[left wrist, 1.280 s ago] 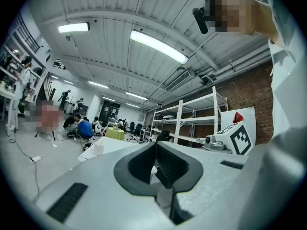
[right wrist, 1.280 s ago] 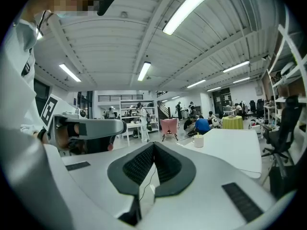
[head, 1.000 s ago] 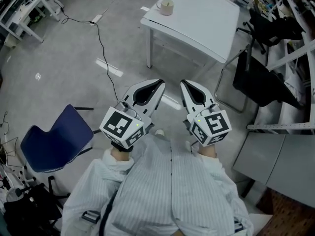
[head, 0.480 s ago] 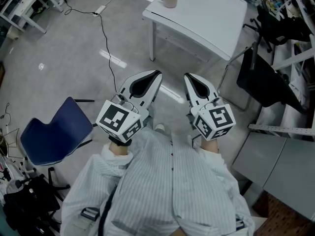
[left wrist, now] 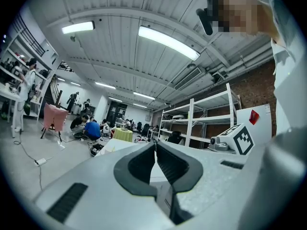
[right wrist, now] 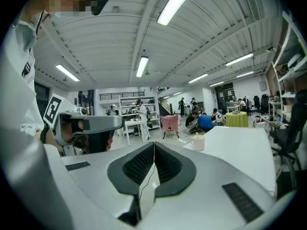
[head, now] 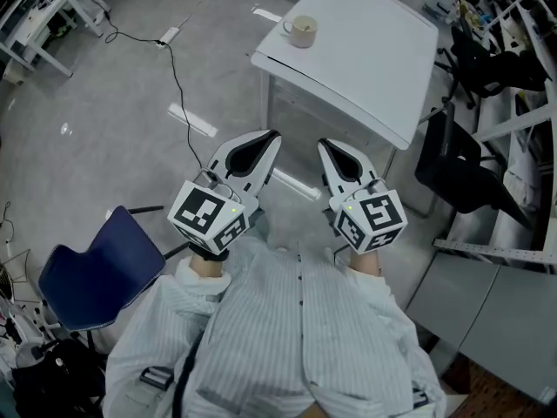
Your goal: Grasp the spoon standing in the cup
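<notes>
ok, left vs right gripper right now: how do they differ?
Left gripper tilts rightward in the head view, right gripper leftward, so their tips converge. The right gripper view shows the cup on the table; the left gripper view shows no cup. Shared: both shut, empty, short of the table.

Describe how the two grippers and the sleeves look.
Both the left gripper and right gripper are white tapered shells with black ribbed pads, each carrying a cube of black square markers. The sleeves are pale with fine stripes.
</notes>
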Available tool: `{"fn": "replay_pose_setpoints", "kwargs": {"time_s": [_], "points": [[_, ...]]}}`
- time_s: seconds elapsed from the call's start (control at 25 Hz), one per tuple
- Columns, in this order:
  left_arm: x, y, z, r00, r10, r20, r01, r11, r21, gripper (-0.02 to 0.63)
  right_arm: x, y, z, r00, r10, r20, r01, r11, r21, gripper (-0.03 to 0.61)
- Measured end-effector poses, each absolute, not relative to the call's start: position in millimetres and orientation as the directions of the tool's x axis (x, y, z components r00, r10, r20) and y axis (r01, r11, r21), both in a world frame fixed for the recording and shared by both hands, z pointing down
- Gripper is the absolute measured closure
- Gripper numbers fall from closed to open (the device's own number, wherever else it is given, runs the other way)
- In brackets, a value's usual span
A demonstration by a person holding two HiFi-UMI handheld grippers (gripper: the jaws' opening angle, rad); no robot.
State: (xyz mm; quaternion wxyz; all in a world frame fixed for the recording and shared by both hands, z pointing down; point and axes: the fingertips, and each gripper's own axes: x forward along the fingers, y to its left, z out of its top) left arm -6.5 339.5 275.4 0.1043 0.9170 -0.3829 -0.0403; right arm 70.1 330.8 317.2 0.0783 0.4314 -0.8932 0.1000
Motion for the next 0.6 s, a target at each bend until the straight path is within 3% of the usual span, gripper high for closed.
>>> {"fn": "replay_pose_setpoints", "kwargs": {"time_s": [0.6], "points": [[-71, 198, 284, 0.764, -0.645, 0.021, -0.632, -0.741, 0.227, 0.595, 20, 193, 324, -0.529, -0.813, 0.245, -0.849, 0.514, -0.125, 0.569]]}}
